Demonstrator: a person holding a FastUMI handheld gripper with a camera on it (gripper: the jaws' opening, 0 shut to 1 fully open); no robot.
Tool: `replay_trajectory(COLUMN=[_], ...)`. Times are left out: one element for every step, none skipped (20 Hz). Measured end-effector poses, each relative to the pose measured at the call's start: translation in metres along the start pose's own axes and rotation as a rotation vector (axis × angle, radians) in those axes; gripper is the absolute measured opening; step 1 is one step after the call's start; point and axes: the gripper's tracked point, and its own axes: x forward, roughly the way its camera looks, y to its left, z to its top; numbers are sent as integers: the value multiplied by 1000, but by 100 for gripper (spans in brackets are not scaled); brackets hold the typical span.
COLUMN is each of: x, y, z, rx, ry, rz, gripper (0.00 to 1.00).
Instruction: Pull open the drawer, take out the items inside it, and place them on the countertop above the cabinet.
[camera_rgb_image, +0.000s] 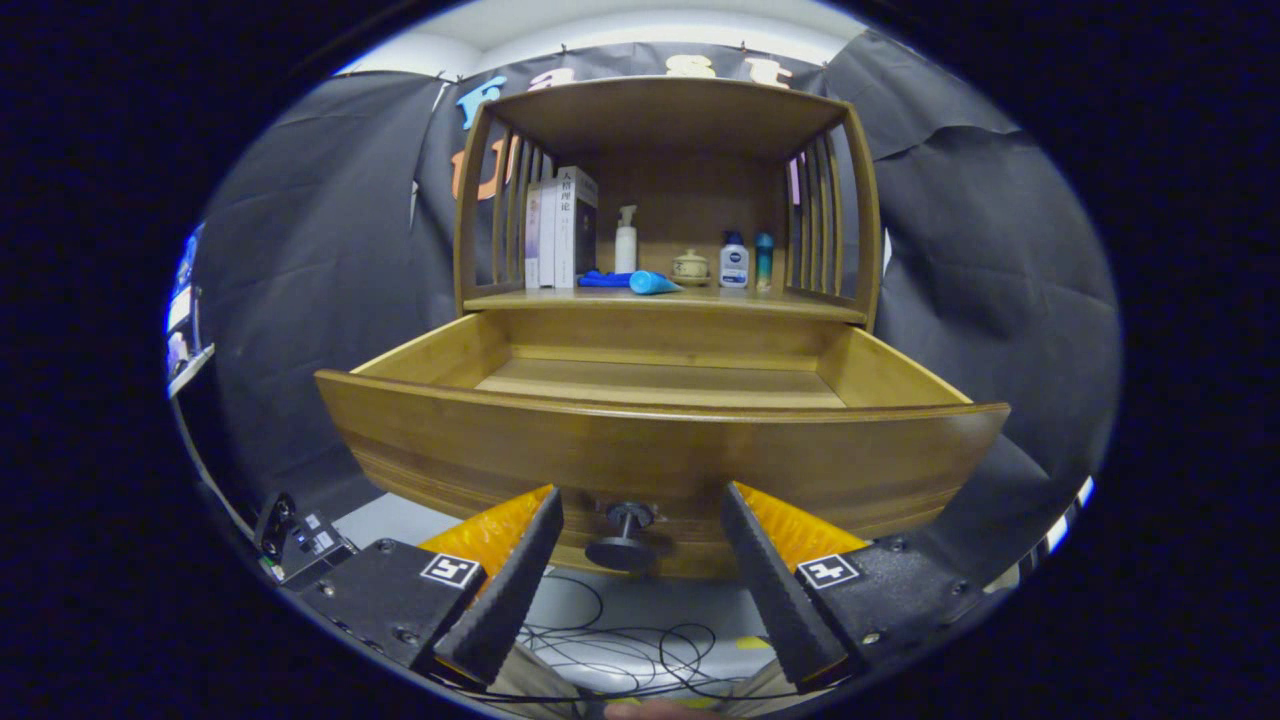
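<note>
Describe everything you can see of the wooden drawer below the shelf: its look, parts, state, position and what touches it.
The honey-brown wooden drawer is pulled well out from under the cabinet's countertop. It has a curved front panel, two side walls and a flat floor; the visible part of the floor is bare. A dark round knob on a short stem sticks out from the front, low and central. The gripper is open, one finger on each side of the knob, neither touching it.
</note>
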Motion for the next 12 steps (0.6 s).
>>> replay_trajectory(x=[5, 6, 9, 10, 12, 14, 15, 16, 17, 21, 25, 25], y=[1, 0, 2, 3, 2, 1, 0, 1, 3, 4, 4, 4], z=[0, -3, -4, -7, -8, -8, -7, -8, -8, -7, -6, -6], rx=[-4, -4, -8, -17, -24, -27, -30, -34, -34, -28, -21, -15], ry=[-13, -16, -30, -37, -50, -62, -74, -82, -87, -90, -88, -88], rz=[-2, -17, -22, -41, -62, -85, -108, -128, -127, -123, -114, -108], gripper=[100, 100, 100, 100, 100, 100, 100, 100, 100, 100, 100, 100])
